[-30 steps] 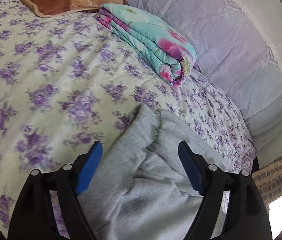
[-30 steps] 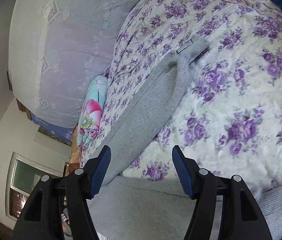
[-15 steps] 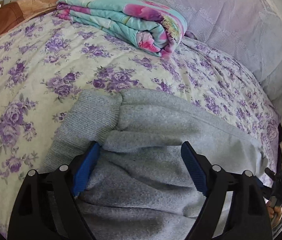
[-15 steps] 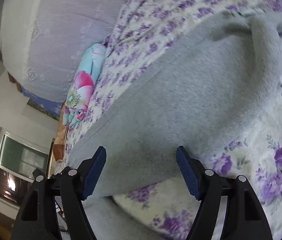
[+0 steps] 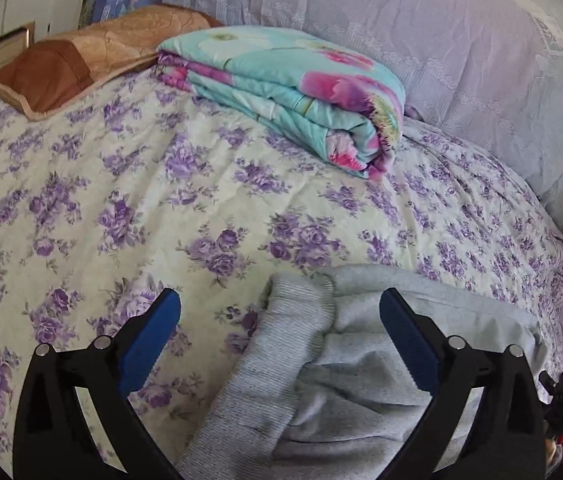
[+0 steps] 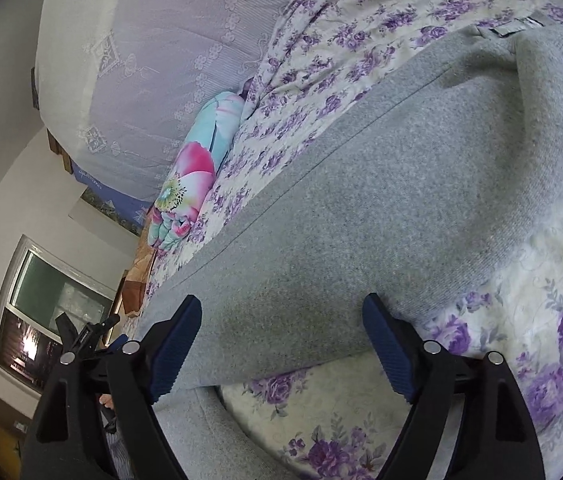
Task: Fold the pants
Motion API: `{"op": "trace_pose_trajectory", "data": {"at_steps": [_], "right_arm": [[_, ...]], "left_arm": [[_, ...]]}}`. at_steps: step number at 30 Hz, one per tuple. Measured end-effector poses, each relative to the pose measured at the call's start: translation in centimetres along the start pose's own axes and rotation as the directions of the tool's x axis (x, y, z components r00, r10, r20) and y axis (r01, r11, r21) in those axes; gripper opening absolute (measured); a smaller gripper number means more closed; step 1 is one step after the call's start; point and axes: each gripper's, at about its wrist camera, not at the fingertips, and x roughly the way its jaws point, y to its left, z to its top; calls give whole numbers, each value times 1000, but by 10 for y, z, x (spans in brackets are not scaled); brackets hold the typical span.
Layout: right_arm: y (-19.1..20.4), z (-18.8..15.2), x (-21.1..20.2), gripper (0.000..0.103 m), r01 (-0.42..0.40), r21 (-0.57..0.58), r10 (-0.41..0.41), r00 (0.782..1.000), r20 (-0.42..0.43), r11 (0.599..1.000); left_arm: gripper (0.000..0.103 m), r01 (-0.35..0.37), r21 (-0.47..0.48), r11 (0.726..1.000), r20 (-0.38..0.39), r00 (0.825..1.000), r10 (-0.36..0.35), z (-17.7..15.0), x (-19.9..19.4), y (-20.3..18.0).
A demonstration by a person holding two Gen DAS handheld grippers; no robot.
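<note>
Both tongs, left [image 5: 279, 332] and right [image 6: 281, 338], are held spread, nothing pinched. The left is drawn back from the pants [image 5: 361, 380]; the cuff is now exposed for folding.

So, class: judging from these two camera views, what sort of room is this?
Most likely a bedroom: a bed with a purple-flowered bedspread, a folded floral quilt beside a brown pillow, and grey pants laid out.

One grey pants [image 5: 345, 392], one folded quilt [image 5: 293, 92], one brown pillow [image 5: 93, 60], two grippers [image 5: 279, 334]
</note>
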Motion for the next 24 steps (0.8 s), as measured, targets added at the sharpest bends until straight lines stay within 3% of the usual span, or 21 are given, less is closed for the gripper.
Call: {"op": "trace_pose_trajectory", "data": {"at_steps": [3, 5, 8, 12, 14, 18, 20, 24], "right_arm": [[4, -1, 2, 94, 4, -45, -4, 1000, -2, 999], [7, -1, 3, 99, 8, -67, -9, 1000, -8, 998], [9, -2, 3, 99, 17, -73, -17, 1000, -8, 997], [9, -2, 2, 99, 16, -76, -16, 1000, -2, 997], [11, -1, 4, 99, 18, -81, -18, 1000, -1, 997], [10, -3, 4, 99, 10, -80, -9, 1000, 7, 997], [11, -3, 4, 99, 12, -83, -11, 1000, 8, 996], [12, -5, 5, 99, 24, -91, -23, 1000, 6, 996]], "left_arm": [[97, 97, -95, 991, -104, 989, -107, -1, 22, 19], [97, 144, -140, 980, -125, 979, -162, 1, 30, 29], [97, 146, -165, 975, -134, 977, -169, 6, 35, 39], [96, 160, -102, 982, -168, 970, -176, 8, 46, 36], [90, 188, -61, 980, -169, 966, -196, 7, 50, 30], [51, 282, -5, 959, -207, 938, -277, 3, 59, 17], [51, 296, 2, 955, -203, 935, -290, 1, 61, 16], [43, 380, -52, 924, -194, 903, -383, 0, 64, 27]]}}
